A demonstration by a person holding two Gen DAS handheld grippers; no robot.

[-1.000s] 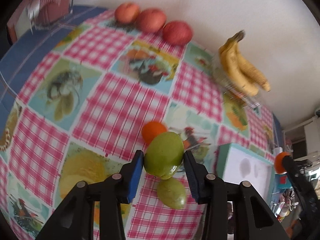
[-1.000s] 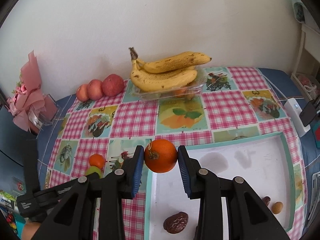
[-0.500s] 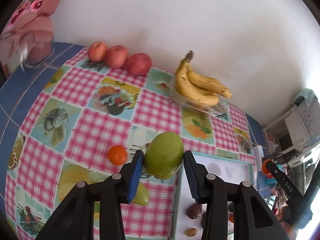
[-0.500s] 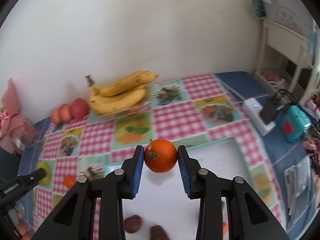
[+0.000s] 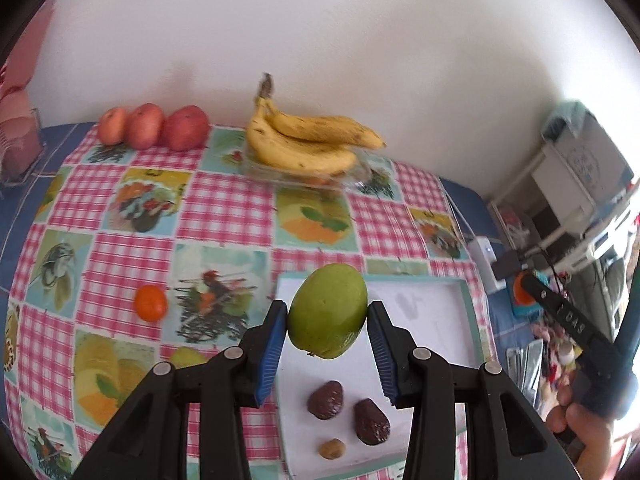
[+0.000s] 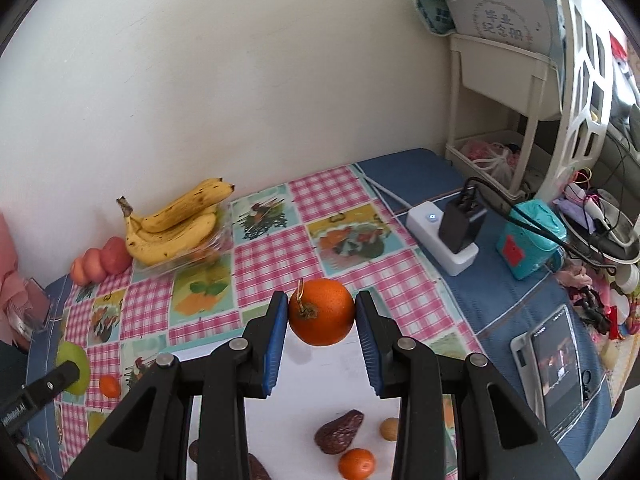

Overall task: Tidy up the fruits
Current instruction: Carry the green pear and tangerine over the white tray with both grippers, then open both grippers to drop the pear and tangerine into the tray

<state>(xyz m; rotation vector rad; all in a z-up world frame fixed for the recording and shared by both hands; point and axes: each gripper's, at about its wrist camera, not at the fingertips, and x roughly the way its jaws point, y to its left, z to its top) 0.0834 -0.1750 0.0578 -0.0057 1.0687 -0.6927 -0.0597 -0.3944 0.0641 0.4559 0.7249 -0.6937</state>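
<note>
Left gripper (image 5: 327, 320) clamps a green mango (image 5: 327, 314) between its blue pads, lifted off the table. Mango's long axis runs roughly upright, tilted a little to the right at the top; pads bear on its two broad sides.

Right gripper (image 6: 321, 314) clamps an orange (image 6: 322, 311), stem turned toward the camera, also in the air.

White tray (image 5: 470, 308) lies on the checked cloth, directly below and ahead of the mango. Its near end holds two dark dates (image 5: 326, 399) and a small brown nut (image 5: 331, 448); the far half is bare. In the right wrist view a small tangerine (image 6: 357, 463) also sits in the tray.

Key relation: both fruits hang over the tray, mango toward its left edge, orange toward the far middle. Judgement: straight descent onto bare tray floor is what remains for each

Loose on the cloth left of the tray: another tangerine (image 5: 150, 303). Bananas (image 5: 308, 144) and apples (image 5: 154, 126) by the wall
</note>
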